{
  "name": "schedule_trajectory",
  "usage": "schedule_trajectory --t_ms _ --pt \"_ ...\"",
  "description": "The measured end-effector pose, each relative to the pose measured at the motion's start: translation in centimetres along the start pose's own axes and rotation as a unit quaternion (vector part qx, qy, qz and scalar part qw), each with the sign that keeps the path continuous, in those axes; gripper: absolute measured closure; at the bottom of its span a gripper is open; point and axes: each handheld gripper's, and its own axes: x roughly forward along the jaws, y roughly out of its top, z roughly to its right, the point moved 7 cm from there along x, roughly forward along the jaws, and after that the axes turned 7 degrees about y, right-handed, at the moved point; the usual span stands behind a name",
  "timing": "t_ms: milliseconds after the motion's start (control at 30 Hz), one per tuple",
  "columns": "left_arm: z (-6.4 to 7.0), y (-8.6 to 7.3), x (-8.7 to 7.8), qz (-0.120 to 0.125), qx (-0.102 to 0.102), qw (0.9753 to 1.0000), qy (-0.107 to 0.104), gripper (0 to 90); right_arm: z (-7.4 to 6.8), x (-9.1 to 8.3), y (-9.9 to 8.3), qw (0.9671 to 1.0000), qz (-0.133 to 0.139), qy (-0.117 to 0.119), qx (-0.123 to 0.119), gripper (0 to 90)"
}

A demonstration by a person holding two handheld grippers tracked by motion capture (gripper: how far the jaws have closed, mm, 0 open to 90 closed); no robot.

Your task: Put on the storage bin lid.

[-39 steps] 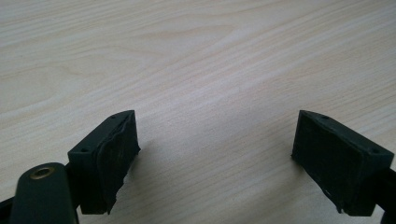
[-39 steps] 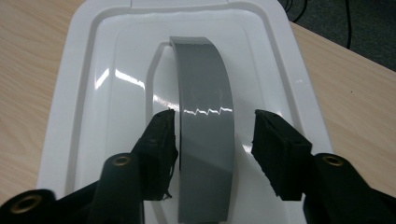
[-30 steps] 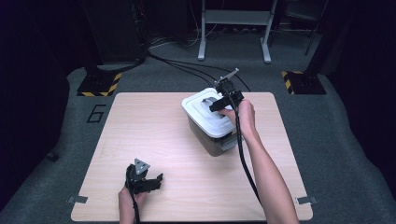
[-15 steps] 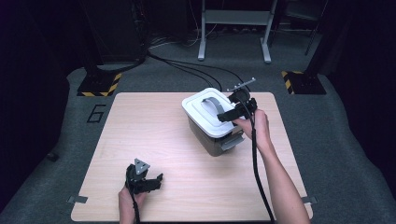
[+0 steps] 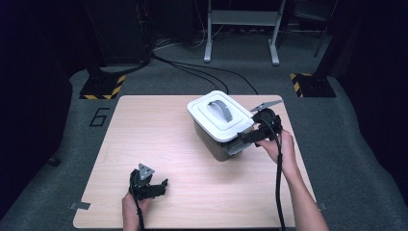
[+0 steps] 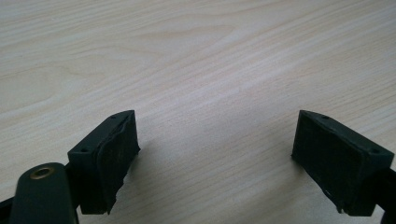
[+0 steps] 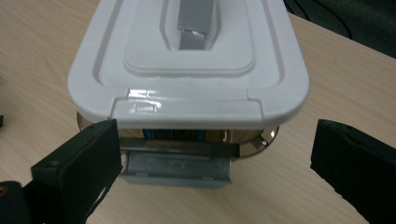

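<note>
Box (image 5: 221, 130) with its white lid (image 5: 219, 114) sits in the upper right part of the counter (image 5: 144, 139) in the high view. We hold the right gripper (image 5: 243, 140) right at its near short end, fingers (image 7: 77, 170) wide apart, holding nothing. In the right gripper view the grey latch (image 7: 175, 165) hangs just under the lid's edge, straight ahead, between our two fingers. It runs sideways, from one finger to the other. We think this latch is what we go for next. Our left gripper (image 5: 154, 188) rests far off at the lower left of the high view, fingers (image 6: 105, 161) open over bare wood.
</note>
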Motion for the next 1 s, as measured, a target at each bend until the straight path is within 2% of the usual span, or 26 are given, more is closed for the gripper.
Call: schedule_trajectory --t_ms 200,500,667,767,867,1000 --pt "0.0 0.0 0.0 0.000 0.000 1.0000 0.000 14.1 0.7 0.0 -3.0 0.9999 -0.005 -0.004 0.009 0.4" --pt "0.0 0.0 0.0 0.000 0.000 1.0000 0.000 14.1 1.9 1.4 -7.5 0.9992 -0.018 -0.005 0.034 0.2" --pt "0.0 0.0 0.0 0.000 -0.001 1.0000 0.000 14.1 2.3 2.7 -10.0 0.9986 -0.025 0.001 0.047 0.0" --pt "0.0 0.0 0.0 0.000 0.000 1.0000 0.000 14.1 2.4 3.5 -11.5 0.9975 -0.031 0.006 0.063 0.0" --pt "0.0 0.0 0.0 0.000 0.000 1.0000 0.000 14.1 2.5 4.5 -13.1 0.9975 -0.038 0.004 0.060 0.0" --pt "0.0 0.0 0.0 0.000 0.000 1.0000 0.000 14.1 2.5 5.7 -15.0 0.9967 -0.039 0.011 0.070 0.0"
